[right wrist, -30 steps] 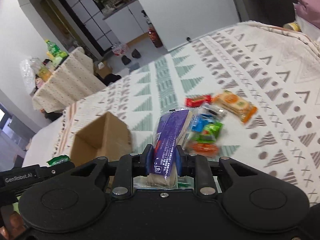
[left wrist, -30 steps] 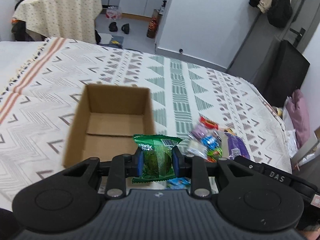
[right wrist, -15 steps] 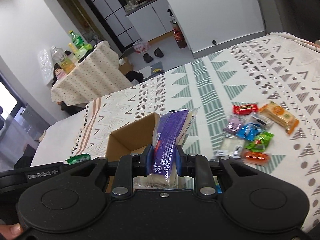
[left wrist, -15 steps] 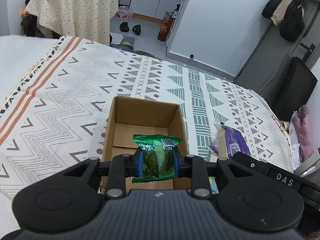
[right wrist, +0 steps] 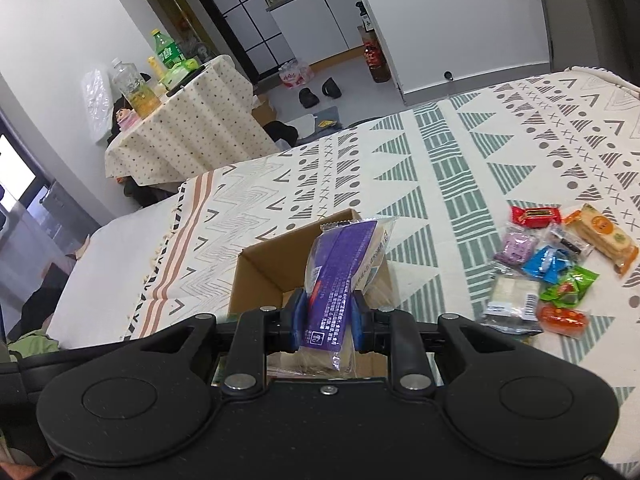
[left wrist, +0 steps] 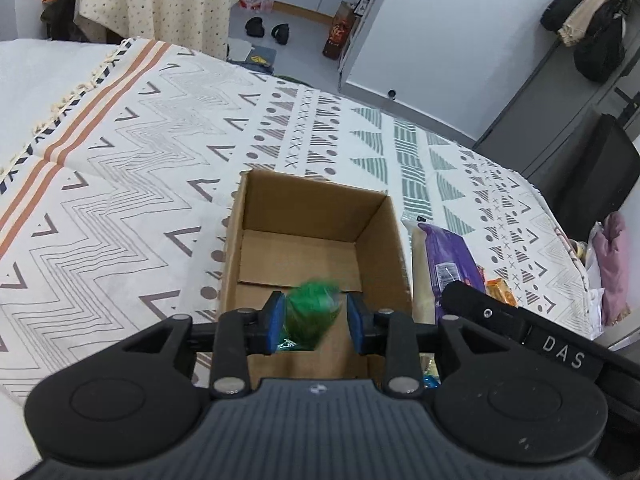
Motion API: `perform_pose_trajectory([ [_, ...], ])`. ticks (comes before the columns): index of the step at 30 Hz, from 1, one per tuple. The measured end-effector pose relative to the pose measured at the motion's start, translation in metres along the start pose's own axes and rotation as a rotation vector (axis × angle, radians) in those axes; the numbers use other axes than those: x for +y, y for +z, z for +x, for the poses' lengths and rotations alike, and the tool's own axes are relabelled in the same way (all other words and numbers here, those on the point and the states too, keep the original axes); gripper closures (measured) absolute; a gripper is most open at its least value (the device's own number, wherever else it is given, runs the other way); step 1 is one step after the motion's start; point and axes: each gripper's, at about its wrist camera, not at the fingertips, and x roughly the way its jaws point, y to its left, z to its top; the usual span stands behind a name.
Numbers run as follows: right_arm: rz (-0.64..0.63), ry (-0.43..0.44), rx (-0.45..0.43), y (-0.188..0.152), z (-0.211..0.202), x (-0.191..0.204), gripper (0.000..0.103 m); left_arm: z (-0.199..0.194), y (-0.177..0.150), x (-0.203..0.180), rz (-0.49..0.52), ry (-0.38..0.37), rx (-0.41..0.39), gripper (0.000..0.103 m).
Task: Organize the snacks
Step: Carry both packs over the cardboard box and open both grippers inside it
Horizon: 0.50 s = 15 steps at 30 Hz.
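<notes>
An open cardboard box stands on the patterned cloth. My left gripper hovers over its near edge with the blue pads spread apart. A blurred green snack packet is loose between them, dropping into the box. My right gripper is shut on a purple-and-white snack pack, held upright just over the box at its right side. In the left wrist view that purple pack shows beside the box's right wall. Several loose snacks lie on the cloth to the right.
The patterned cloth spreads wide to the left of the box. Beyond the edge stands a small table with bottles, shoes on the floor, and a dark case at the right.
My left gripper has opened over the box and the green packet has slipped out of its pads. Both grippers have come closer over the box; the right still holds the purple pack.
</notes>
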Motion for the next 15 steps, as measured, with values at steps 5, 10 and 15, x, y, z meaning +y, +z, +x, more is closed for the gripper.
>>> perform_pose_trajectory([
  [5,-0.012,0.027,0.008,0.001,0.008,0.009,0.080,-0.008,0.004,0.009,-0.029,0.035,-0.009,0.046],
  [10,-0.023,0.005,0.001,0.003,0.008,0.016,0.049,-0.014,0.002,0.012,-0.045,0.071,-0.018,0.033],
  [15,-0.008,-0.025,-0.018,0.002,-0.010,0.000,0.013,-0.014,-0.002,0.010,-0.060,0.080,0.024,0.027],
])
